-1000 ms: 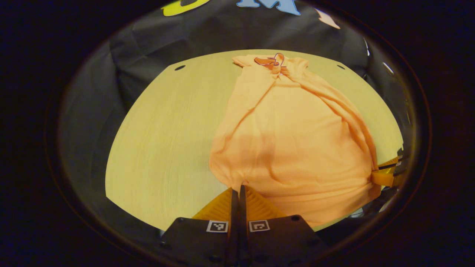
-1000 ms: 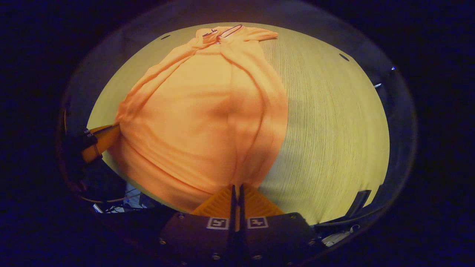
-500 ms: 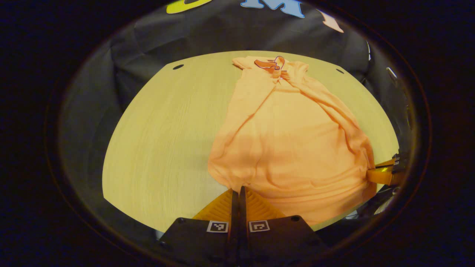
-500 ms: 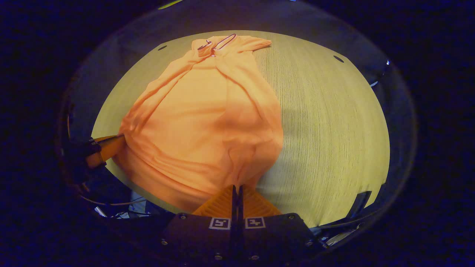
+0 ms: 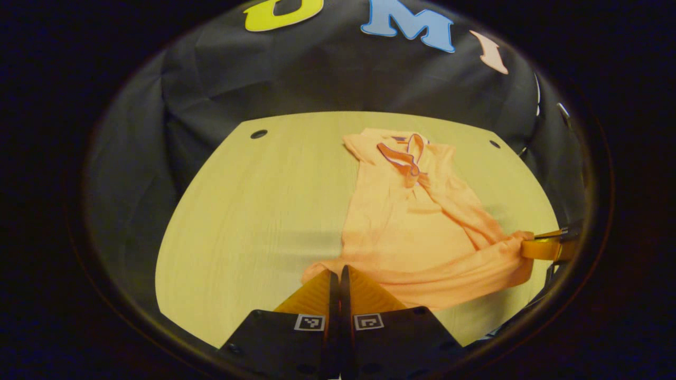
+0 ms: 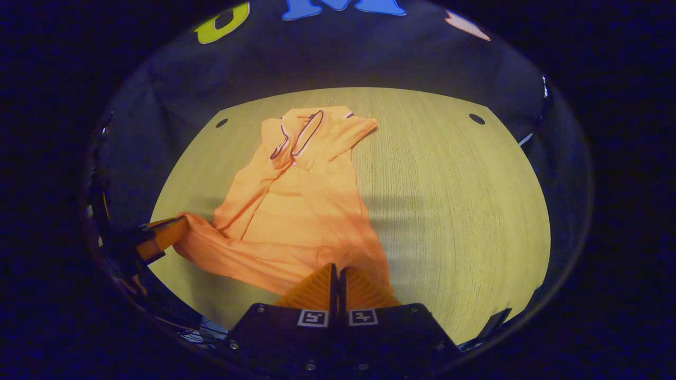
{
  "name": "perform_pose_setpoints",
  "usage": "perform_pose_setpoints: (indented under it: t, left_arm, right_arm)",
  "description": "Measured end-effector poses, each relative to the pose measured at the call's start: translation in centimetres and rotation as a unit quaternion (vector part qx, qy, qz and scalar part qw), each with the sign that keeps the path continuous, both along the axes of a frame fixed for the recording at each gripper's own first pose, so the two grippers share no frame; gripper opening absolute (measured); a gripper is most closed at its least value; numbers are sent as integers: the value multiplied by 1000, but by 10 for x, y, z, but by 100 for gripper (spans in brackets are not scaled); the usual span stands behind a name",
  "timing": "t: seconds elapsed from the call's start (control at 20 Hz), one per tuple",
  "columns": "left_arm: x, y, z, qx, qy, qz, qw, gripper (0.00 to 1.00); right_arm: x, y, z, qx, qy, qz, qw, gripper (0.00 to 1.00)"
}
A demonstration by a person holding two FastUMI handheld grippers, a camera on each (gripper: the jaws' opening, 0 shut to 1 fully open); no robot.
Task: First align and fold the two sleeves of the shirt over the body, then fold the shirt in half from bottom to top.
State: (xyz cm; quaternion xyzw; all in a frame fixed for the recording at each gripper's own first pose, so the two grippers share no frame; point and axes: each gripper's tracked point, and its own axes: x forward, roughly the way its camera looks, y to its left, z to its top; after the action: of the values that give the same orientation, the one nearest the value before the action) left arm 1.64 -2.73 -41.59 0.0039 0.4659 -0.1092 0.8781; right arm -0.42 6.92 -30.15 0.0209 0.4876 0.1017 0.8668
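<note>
An orange polo shirt (image 5: pixel 412 227) lies on the wooden table (image 5: pixel 237 211), its dark-trimmed collar (image 5: pixel 402 156) at the far end. The body looks narrow, with folds running down from the collar. My left gripper (image 5: pixel 336 270) is shut on the left corner of the bottom hem, held above the table. The right gripper (image 5: pixel 546 247) pinches the other hem corner at the right edge. In the right gripper view the shirt (image 6: pixel 296 211) stretches from the collar (image 6: pixel 296 134) to my right gripper (image 6: pixel 336 266), shut on the hem. The left gripper (image 6: pixel 158 237) holds the far-left corner.
The table has small dark holes near its far corners (image 5: pixel 259 134) (image 6: pixel 477 119). Bare wood (image 6: pixel 465 211) lies to the right of the shirt and on its left in the left gripper view. Black cloth walls the booth behind the table.
Both grippers have carried the bottom hem up and forward toward the collar. The shirt looks shorter now, and the hem sags between the two grippers.
</note>
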Motion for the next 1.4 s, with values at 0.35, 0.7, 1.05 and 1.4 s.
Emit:
perform_pose_setpoints:
  t: [0.35, 0.7, 1.05, 1.4]
  left_arm:
    - [121, -23, 21, -14, -56, 4, 998, 6]
    - [224, -43, 24, -24, -85, 10, 996, 5]
    - [307, -65, 27, -29, -117, 10, 993, 5]
    - [352, -85, 18, -34, -136, 9, 990, 6]
  right_arm:
    - [111, 0, 32, 1, -51, -6, 999, 0]
    - [206, -2, 55, 3, -89, -16, 996, 0]
    - [291, -5, 70, 4, -126, -23, 992, 0]
    - [351, -14, 65, 9, -148, -42, 988, 0]
